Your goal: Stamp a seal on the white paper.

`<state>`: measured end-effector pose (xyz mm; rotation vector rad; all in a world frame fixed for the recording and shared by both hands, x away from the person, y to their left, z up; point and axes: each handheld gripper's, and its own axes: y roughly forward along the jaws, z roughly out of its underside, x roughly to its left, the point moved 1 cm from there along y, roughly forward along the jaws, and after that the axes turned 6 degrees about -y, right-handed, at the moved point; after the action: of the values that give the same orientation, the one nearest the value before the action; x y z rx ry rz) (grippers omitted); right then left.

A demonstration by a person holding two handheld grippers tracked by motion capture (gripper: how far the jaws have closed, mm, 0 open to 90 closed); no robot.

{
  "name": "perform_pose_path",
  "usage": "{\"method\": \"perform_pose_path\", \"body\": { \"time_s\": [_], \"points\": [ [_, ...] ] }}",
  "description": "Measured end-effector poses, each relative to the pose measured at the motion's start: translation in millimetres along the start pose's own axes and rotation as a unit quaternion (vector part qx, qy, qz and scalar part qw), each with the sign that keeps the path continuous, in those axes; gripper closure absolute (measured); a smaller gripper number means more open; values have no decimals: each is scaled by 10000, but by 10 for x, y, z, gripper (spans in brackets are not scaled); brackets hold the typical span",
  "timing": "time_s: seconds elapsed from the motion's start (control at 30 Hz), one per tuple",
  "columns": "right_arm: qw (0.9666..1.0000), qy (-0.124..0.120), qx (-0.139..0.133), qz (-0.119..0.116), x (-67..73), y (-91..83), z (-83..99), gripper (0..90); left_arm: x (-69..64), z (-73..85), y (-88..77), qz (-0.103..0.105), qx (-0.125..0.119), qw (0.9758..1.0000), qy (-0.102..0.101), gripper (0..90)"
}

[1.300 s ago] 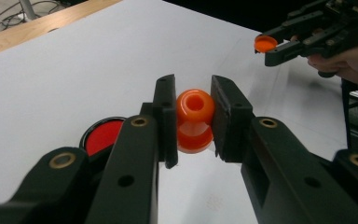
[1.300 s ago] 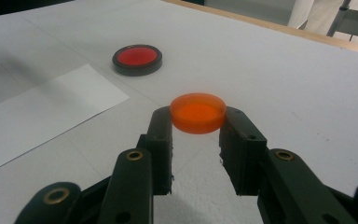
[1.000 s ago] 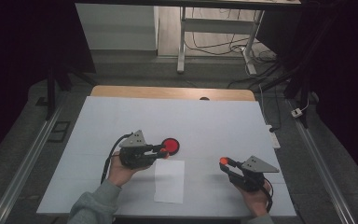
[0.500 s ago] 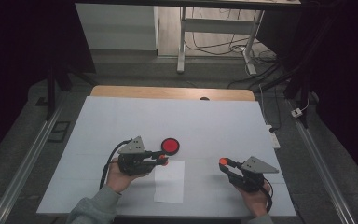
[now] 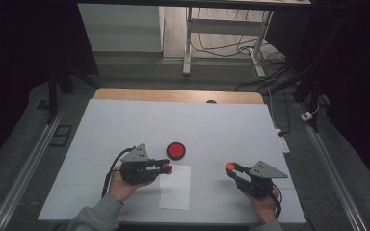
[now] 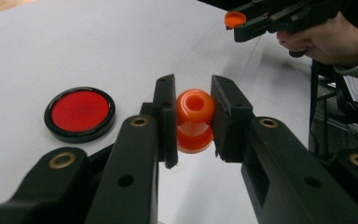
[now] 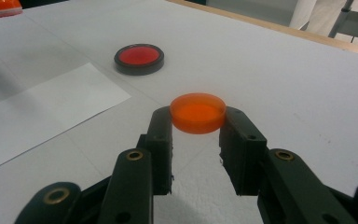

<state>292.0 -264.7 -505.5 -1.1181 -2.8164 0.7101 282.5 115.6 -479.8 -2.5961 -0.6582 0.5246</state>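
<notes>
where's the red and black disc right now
In the high view the red and black disc lies flat on the table, near its middle, just beyond the white paper sheet and the left gripper.

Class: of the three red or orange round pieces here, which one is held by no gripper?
The red disc with a black rim, lying flat on the table; each gripper clamps an orange piece.

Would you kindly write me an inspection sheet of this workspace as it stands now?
Surface: white table, wooden far edge.
Job's things: orange spool-shaped piece; orange disc; red disc in black ring beyond the paper sheet.
Clutter: nothing seen.
Grippers: left gripper shut on the spool-shaped piece; right gripper shut on the orange disc.
Cables: black cable trails from left gripper; loose cables on floor beyond.
Surroundings: dark room, metal frame legs behind table.
</notes>
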Motion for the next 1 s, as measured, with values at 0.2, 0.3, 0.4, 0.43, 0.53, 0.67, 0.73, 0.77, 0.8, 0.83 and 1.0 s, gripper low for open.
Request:
{"method": "perform_pose_path", "body": {
  "time_s": [0.2, 0.3, 0.4, 0.43, 0.53, 0.67, 0.73, 0.77, 0.8, 0.83, 1.0],
  "points": [
    [10000, -2, 18, -11, -2, 9, 3, 647, -11, 71, 40, 11, 133, 9999, -14, 725],
    [10000, 5, 26, -2, -4, 8, 5, 647, -21, 93, 61, 39, 191, 9998, -27, 725],
    [10000, 6, 47, 0, -5, 12, 9, 647, -35, 120, 88, 41, 306, 9995, -2, 725],
    [10000, 4, 44, -1, -5, 12, 9, 647, -37, 130, 99, 50, 323, 9995, -17, 725],
    [10000, 12, 43, -5, -4, 11, 9, 647, -35, 153, 132, 56, 415, 9991, 7, 726],
    [10000, 4, 33, -7, -2, 15, 9, 647, -57, 166, 179, 56, 433, 9990, 48, 725],
    [10000, -6, 53, 2, -4, 16, 8, 647, -59, 172, 199, 46, 438, 9990, 63, 725],
    [10000, -3, 53, 2, -5, 17, 9, 647, -58, 175, 211, 38, 440, 9990, 51, 725],
    [10000, 2, 54, 1, -5, 18, 8, 647, -59, 179, 225, 34, 431, 9991, 43, 725],
    [10000, 0, 54, 1, -4, 19, 8, 647, -57, 182, 241, 27, 446, 9990, 56, 725],
    [10000, -7, 51, -10, 0, 19, 7, 647, -47, 197, 335, 0, 496, 9988, 49, 725]
  ]
}}
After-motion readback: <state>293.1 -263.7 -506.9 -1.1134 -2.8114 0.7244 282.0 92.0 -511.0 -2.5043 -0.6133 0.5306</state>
